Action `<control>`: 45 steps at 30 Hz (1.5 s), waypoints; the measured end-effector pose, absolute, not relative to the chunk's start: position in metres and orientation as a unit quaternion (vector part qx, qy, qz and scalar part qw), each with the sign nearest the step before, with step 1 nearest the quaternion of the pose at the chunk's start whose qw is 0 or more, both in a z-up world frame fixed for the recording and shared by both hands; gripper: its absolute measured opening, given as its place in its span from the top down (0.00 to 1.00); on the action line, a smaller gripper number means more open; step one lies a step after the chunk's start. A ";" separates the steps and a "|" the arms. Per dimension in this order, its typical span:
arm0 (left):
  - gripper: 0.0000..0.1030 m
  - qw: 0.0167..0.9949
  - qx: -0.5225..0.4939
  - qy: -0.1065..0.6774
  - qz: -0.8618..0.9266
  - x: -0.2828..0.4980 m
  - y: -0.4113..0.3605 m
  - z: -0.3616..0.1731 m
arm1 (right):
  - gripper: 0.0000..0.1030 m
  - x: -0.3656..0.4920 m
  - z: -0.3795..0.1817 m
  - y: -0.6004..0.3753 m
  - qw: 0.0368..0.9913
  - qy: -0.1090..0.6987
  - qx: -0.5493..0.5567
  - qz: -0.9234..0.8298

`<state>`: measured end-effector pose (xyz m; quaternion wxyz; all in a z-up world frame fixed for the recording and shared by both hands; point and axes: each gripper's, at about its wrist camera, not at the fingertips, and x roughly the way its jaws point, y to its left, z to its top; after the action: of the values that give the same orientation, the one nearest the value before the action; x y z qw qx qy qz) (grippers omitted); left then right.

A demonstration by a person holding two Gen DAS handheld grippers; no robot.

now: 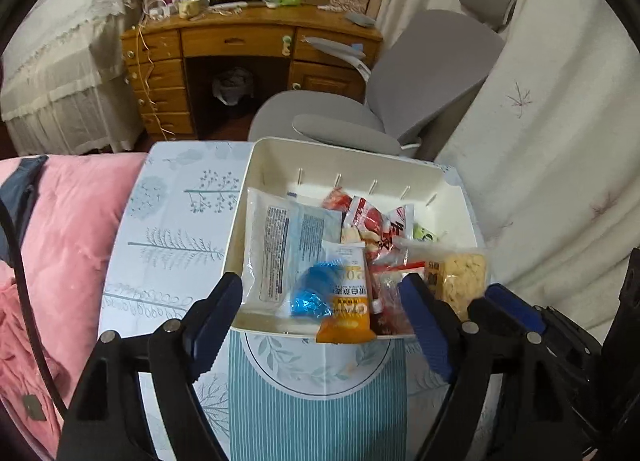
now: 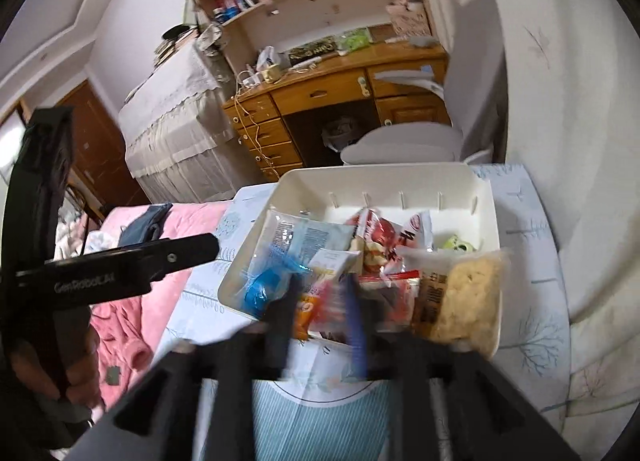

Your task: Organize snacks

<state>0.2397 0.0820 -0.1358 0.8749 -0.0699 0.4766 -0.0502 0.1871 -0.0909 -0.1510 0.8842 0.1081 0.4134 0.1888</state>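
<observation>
Blurring right gripper, jaws perhaps narrowed — snacks half-hidden

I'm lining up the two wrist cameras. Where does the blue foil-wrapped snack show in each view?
Left wrist: blue foil-wrapped snack lies low centre, in the white bin's near part, between the left gripper's fingers.
Right wrist: it sits left of centre, at the bin's near-left corner.
Shared landmark: the wooden desk behind.

The left gripper is black plastic with blue ribbed pads, silver round screws and a black cable. The right gripper looks the same, blurred.
</observation>
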 end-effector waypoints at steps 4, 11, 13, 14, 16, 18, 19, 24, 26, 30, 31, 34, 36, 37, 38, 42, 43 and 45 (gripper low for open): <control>0.20 0.867 -0.068 0.492 -0.030 0.237 0.074 -0.144 | 0.45 0.188 -0.159 -0.103 0.873 0.428 0.122 0.198; 0.16 0.841 -0.087 0.534 0.003 0.208 0.074 -0.171 | 0.27 0.174 -0.181 -0.108 0.848 0.477 0.117 0.201; 0.16 0.833 -0.091 0.545 0.009 0.199 0.075 -0.177 | 0.23 0.167 -0.188 -0.109 0.838 0.495 0.118 0.195; 0.16 0.830 -0.094 0.550 0.012 0.193 0.075 -0.179 | 0.21 0.163 -0.190 -0.109 0.833 0.505 0.118 0.191; 0.16 0.826 -0.094 0.555 0.016 0.181 0.074 -0.180 | 0.19 0.155 -0.195 -0.110 0.820 0.529 0.122 0.182; 0.16 0.825 -0.090 0.557 0.017 0.170 0.073 -0.177 | 0.16 0.144 -0.197 -0.112 0.809 0.549 0.124 0.168; 0.15 0.825 -0.088 0.557 0.017 0.163 0.072 -0.174 | 0.15 0.139 -0.197 -0.113 0.806 0.555 0.124 0.162; 0.14 0.833 -0.073 0.548 0.001 0.131 0.071 -0.154 | 0.13 0.107 -0.181 -0.112 0.804 0.564 0.120 0.142; 0.13 0.840 -0.062 0.539 -0.005 0.121 0.072 -0.145 | 0.12 0.095 -0.171 -0.109 0.809 0.559 0.124 0.135; 0.04 0.845 -0.061 0.531 -0.013 0.097 0.080 -0.128 | 0.12 0.069 -0.148 -0.101 0.818 0.549 0.124 0.122; 0.04 0.846 -0.061 0.530 -0.015 0.092 0.081 -0.124 | 0.12 0.063 -0.143 -0.099 0.818 0.548 0.124 0.120; 0.04 0.849 -0.051 0.525 -0.020 0.075 0.083 -0.110 | 0.11 0.044 -0.127 -0.091 0.821 0.545 0.123 0.112; 0.03 0.856 -0.038 0.514 -0.023 0.060 0.082 -0.099 | 0.11 0.029 -0.117 -0.087 0.824 0.542 0.122 0.107; 0.02 0.859 -0.033 0.510 -0.023 0.054 0.082 -0.096 | 0.11 0.020 -0.113 -0.085 0.825 0.541 0.125 0.104; 0.01 0.862 -0.027 0.506 -0.022 0.046 0.082 -0.092 | 0.10 0.014 -0.110 -0.084 0.825 0.541 0.128 0.103; 0.01 0.868 -0.014 0.496 -0.019 0.025 0.084 -0.082 | 0.09 -0.015 -0.099 -0.075 0.829 0.539 0.116 0.095; 0.01 0.871 -0.013 0.491 -0.019 0.022 0.085 -0.080 | 0.09 -0.021 -0.097 -0.073 0.833 0.534 0.112 0.092; 0.01 0.875 -0.011 0.483 -0.018 0.017 0.087 -0.076 | 0.07 -0.030 -0.093 -0.071 0.841 0.525 0.105 0.085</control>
<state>0.0167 0.0871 -0.0763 0.8751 -0.0112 0.4835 -0.0185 -0.0303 -0.0707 -0.0932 0.8405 0.1049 0.5247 0.0853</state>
